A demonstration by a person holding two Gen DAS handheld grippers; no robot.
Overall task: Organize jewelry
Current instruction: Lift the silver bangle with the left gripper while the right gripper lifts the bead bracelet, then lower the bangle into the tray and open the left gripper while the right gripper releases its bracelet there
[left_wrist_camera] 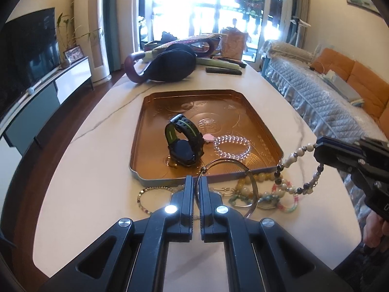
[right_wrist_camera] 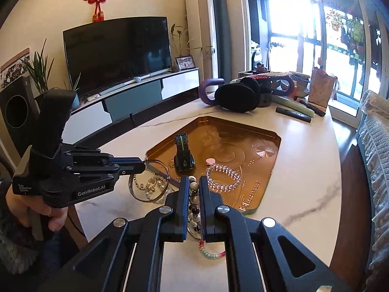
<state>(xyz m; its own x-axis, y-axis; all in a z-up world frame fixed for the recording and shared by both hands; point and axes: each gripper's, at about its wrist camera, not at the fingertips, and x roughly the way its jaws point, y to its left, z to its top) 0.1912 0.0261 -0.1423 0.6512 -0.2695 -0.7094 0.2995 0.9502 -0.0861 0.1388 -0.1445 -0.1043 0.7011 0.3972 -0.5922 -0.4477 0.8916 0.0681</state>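
White "GenRobot.AI" lettering on left gripper (right_wrist_camera: 143, 165).

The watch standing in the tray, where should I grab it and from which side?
Grip the watch by the top of its strap loop, coming from above. It stands on its case with the band arching upward, so the loop is clear, while the clear bead bracelet crowds its base.

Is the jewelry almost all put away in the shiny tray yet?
About halfway. Done: the watch and clear bead bracelet lie in the tray. In hand: the left gripper pinches a silver bangle, and the right gripper holds a beaded bracelet. Left: several bead bracelets on the table.
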